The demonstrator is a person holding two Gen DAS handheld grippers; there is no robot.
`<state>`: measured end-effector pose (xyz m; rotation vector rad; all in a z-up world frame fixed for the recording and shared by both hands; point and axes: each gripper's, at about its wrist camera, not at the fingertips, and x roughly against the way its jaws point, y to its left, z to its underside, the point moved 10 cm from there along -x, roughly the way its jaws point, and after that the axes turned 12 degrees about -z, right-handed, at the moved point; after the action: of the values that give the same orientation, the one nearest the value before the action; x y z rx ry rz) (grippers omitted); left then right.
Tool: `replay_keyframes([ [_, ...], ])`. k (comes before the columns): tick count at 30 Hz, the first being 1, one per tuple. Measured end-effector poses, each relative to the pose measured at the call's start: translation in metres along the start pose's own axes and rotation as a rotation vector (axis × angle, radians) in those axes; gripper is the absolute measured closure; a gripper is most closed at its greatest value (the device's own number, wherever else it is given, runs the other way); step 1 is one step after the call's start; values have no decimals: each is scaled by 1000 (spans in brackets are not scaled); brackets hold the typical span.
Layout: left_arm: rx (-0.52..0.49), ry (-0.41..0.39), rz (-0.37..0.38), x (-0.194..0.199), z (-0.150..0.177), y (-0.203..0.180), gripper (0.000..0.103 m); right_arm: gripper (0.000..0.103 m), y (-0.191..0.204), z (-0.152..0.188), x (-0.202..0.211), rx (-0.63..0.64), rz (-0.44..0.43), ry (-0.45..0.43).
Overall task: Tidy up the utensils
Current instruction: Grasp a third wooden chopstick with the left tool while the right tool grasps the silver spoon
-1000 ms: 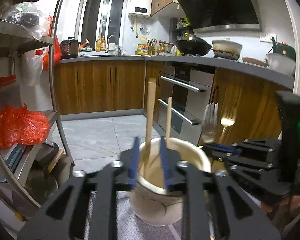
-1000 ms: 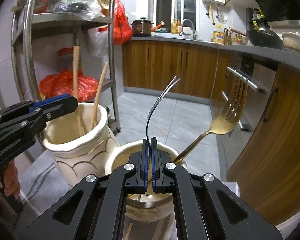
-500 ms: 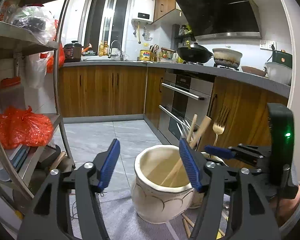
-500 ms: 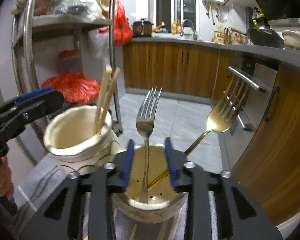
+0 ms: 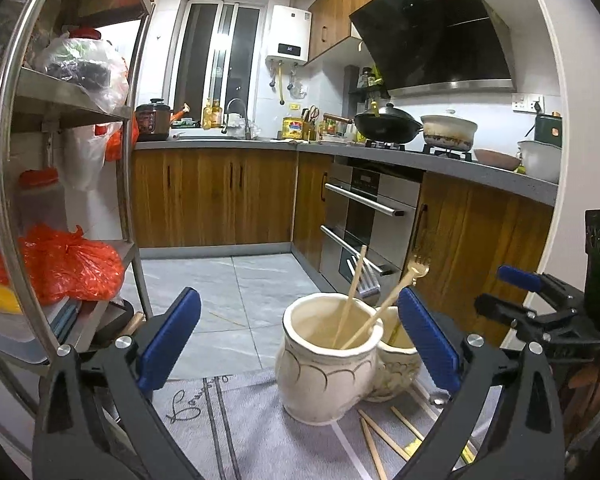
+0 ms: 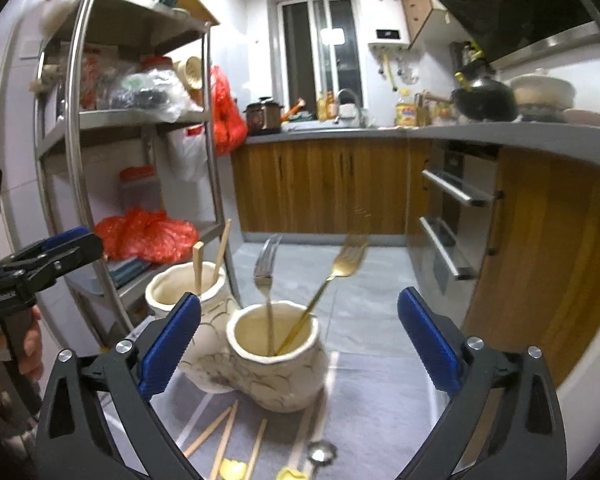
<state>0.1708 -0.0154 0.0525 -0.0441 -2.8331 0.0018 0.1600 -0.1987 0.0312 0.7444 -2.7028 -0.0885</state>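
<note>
the left gripper (image 5: 299, 338) is spread wide and holds nothing; straight ahead between its blue pads stands the cream holder (image 5: 327, 362) with two wooden chopsticks (image 5: 350, 299) leaning in it. the right gripper (image 6: 299, 338) is likewise released and empty, and just ahead of it sits the second holder (image 6: 276, 354), touching the first, with a silver fork (image 6: 267, 280) and a gold fork (image 6: 332, 280) standing tines up. below both claws, on the grey mat (image 5: 236, 412), loose chopsticks (image 6: 224, 436) lie flat, with a spoon bowl (image 6: 321, 453) and something yellow at the lower edge, too cropped to name.

the loose sticks look light, stiff and smooth, likely to roll or slip sideways, so a pinch near the middle, across the width, seems safest. the spoon is probably slick metal; its neck would give a steadier hold than the bowl. the holders look ceramic and chippable, so utensils should go in gently.
</note>
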Motion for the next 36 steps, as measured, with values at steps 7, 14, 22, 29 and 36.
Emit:
replay_keyframes([
  [7,-15,34,23,22,7,-3,6,5,-8,8,29,-12,28,8],
  [14,-104,118,42,27,44,-19,6,5,-14,36,37,-36,47,76],
  [22,-169,237,65,20,96,-38,6,5,-25,78,34,-34,92,187],
  [29,-200,325,75,15,134,-50,6,5,-37,115,24,-65,135,300],
  [36,-233,397,70,14,163,-60,6,5,-42,141,10,-122,153,400],
])
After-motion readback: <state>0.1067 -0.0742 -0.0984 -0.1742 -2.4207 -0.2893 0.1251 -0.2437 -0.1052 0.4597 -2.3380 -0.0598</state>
